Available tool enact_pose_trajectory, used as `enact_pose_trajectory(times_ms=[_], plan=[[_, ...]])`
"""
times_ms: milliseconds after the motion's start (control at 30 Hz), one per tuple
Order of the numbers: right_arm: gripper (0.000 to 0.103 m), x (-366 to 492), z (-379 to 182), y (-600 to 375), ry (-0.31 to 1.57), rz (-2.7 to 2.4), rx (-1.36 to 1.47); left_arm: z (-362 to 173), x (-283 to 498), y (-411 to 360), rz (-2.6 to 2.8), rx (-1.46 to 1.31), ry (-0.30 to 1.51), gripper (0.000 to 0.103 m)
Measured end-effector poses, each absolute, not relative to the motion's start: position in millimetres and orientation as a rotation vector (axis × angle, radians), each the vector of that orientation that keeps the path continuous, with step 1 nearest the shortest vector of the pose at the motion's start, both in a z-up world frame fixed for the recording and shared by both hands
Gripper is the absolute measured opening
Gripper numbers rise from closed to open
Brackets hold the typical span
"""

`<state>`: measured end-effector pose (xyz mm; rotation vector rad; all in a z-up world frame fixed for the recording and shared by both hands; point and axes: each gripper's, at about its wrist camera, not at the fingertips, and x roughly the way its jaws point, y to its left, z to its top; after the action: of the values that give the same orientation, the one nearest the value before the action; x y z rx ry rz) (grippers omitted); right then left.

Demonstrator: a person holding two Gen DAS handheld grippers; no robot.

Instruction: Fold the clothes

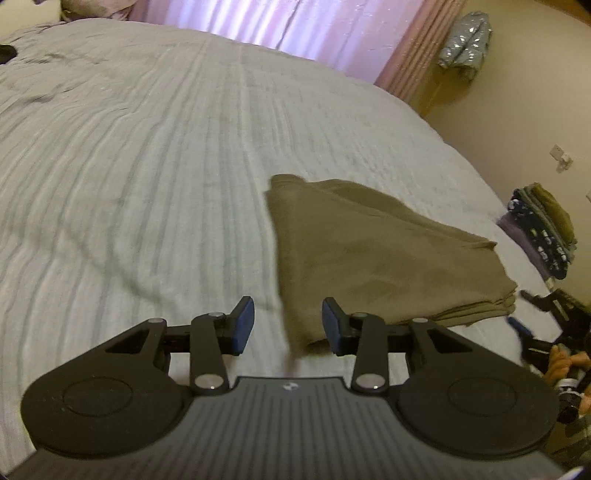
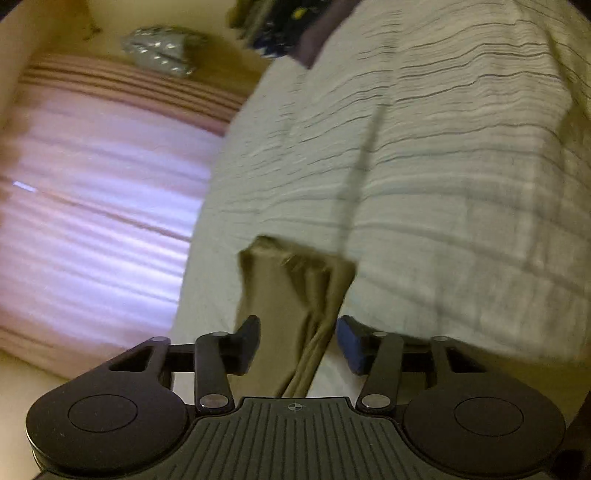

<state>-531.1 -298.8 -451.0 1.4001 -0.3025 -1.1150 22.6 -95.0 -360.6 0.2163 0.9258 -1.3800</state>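
A folded olive-brown garment (image 1: pixel 373 254) lies on the pale striped bedspread (image 1: pixel 129 166), several layers showing at its right edge. My left gripper (image 1: pixel 288 325) is open over the garment's near left corner. That corner sits between the blue pads (image 1: pixel 245 325) without being pinched. In the right wrist view the garment's layered edge (image 2: pixel 295 295) runs between the fingers of my right gripper (image 2: pixel 299 345). It is open, with a strip of bedspread (image 2: pixel 461 184) showing beside the blue pad (image 2: pixel 351 347). The right gripper (image 1: pixel 532 325) also shows at the left view's right edge, held by a hand (image 1: pixel 565 365).
A stack of folded clothes (image 1: pixel 546 229) sits at the bed's right end, seen too at the top of the right view as the stack (image 2: pixel 273 22). Pink curtains (image 1: pixel 277 22) hang beyond the bed. A grey patterned item (image 1: pixel 465 40) hangs on the wall.
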Motion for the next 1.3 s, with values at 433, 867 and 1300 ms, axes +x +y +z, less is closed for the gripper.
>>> enact_pose_trajectory(times_ms=[433, 867, 1300], plan=[[0.051, -539, -457, -325, -0.258, -1.07, 1.361, -380, 6, -136, -1.416, 0.229, 0.953, 0.034], [0.012, -460, -416, -339, 0.161, -1.281, 0.988, -378, 26, -130, -1.38, 0.164, 0.945, 0.029], [0.012, -210, -422, -163, 0.699, -0.851, -0.45, -377, 62, -88, -1.31, 0.0, 1.026, 0.029]])
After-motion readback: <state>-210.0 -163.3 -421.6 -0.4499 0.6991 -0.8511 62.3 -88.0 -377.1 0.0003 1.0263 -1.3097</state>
